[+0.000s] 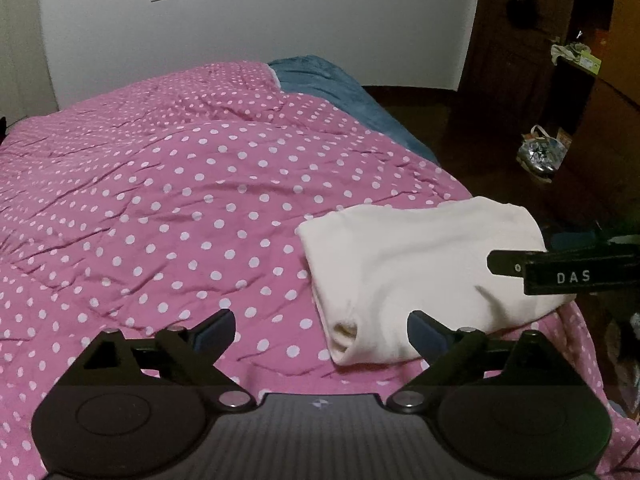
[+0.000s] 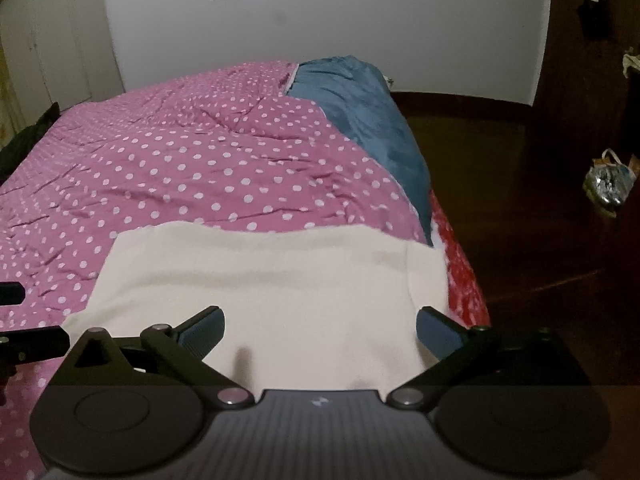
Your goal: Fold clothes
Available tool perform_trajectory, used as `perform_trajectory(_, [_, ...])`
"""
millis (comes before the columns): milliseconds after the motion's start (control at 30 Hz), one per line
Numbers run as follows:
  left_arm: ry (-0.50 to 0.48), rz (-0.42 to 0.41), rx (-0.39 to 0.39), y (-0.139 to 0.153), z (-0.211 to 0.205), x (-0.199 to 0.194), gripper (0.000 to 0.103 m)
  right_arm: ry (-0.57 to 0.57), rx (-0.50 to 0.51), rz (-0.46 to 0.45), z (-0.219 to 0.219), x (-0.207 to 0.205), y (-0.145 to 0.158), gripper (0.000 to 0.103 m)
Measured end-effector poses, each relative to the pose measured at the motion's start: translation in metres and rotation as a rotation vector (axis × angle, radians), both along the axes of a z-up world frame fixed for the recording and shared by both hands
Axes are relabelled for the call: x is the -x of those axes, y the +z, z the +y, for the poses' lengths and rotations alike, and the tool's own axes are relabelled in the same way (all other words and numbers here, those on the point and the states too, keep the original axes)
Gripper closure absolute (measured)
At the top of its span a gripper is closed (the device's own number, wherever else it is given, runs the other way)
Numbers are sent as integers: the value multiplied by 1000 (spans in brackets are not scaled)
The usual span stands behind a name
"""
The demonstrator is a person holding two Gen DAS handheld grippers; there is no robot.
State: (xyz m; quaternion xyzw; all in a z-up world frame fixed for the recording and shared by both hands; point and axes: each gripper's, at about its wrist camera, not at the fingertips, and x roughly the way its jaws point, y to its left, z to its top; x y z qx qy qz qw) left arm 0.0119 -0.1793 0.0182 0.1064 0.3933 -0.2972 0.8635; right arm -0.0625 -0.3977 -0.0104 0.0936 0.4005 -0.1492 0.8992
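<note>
A cream garment (image 1: 416, 276) lies folded into a compact rectangle near the right edge of the pink polka-dot bedspread (image 1: 160, 200). My left gripper (image 1: 320, 332) hovers open just left of and in front of it, its right finger by the folded corner, holding nothing. The right gripper's black finger (image 1: 516, 268) reaches in from the right over the garment. In the right wrist view the cream garment (image 2: 272, 288) fills the near bed, and my right gripper (image 2: 320, 330) stands open above its near edge, empty. A black part of the left gripper shows at the left edge.
A teal blanket (image 2: 360, 120) lies along the bed's far right side. A red patterned sheet (image 2: 460, 272) shows at the bed's right edge. Dark wooden floor lies to the right, with a bag (image 2: 608, 184) on it and dark furniture (image 1: 568, 60) beyond.
</note>
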Motion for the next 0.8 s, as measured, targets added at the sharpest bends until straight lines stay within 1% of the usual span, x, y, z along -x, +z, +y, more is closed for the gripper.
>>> perform_trajectory(33, [1,-6,-1,1,1,2,6,-4,-1,4,1,2,1,0])
perform_trajectory(100, [3,-17,-3,4,4,7,0,-9,0,3,4,8,3,0])
perform_trajectory(400, [24,-65,-22,13,12,29,0,-4,-16,-4,21,33,8,0])
perform_trajectory(600, [45,-101,-38,18,18,44,0,4,21,-4,35,47,6,0])
perform_trajectory(800, [72,-123,-44,21,22,52,0,-1,13,-18,44,57,5,0])
